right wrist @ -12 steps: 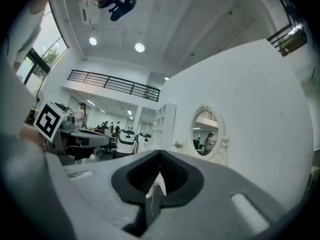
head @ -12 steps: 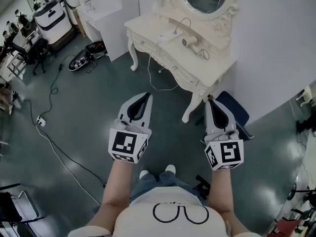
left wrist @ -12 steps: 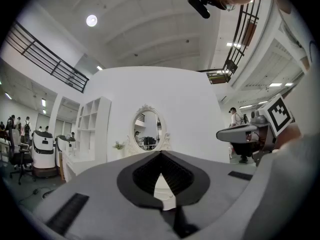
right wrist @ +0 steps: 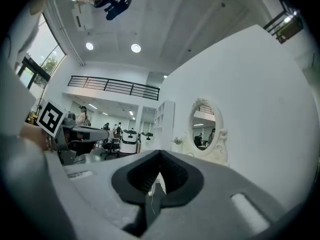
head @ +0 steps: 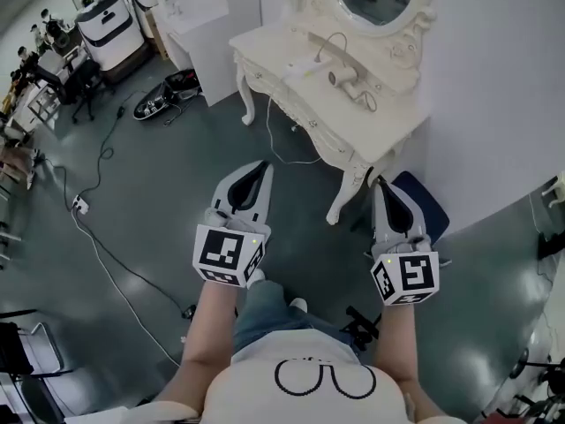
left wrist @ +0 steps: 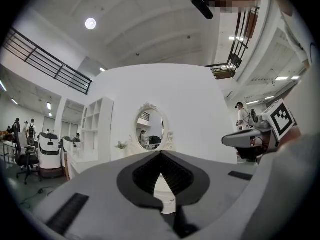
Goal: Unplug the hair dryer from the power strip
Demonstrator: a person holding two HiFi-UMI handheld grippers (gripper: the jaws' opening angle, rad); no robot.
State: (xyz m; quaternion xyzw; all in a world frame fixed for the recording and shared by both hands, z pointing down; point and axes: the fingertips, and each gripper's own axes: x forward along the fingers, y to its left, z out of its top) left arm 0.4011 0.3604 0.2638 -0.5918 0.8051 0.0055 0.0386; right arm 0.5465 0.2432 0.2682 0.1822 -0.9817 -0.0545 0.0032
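Note:
The hair dryer (head: 343, 78) lies on the white dressing table (head: 371, 126) far ahead, its cord looping up beside it. A white power strip (head: 301, 66) seems to lie just left of it; the plug is too small to make out. My left gripper (head: 259, 170) and right gripper (head: 380, 185) are held level side by side over the floor, well short of the table. Both are shut with nothing in them. In the left gripper view the left gripper (left wrist: 161, 154) points at the oval mirror (left wrist: 150, 129). The right gripper (right wrist: 160, 155) faces the same wall.
A blue stool (head: 427, 199) stands by the table's near right leg. Cables run over the grey floor to a white plug block (head: 79, 205) at left. A black device (head: 161, 102) lies on the floor left of the table. White machines (head: 110, 26) and people are at far left.
The person has stepped forward, one leg now ahead, and the table sits slightly nearer and more to the right. Both grippers stay shut and level.

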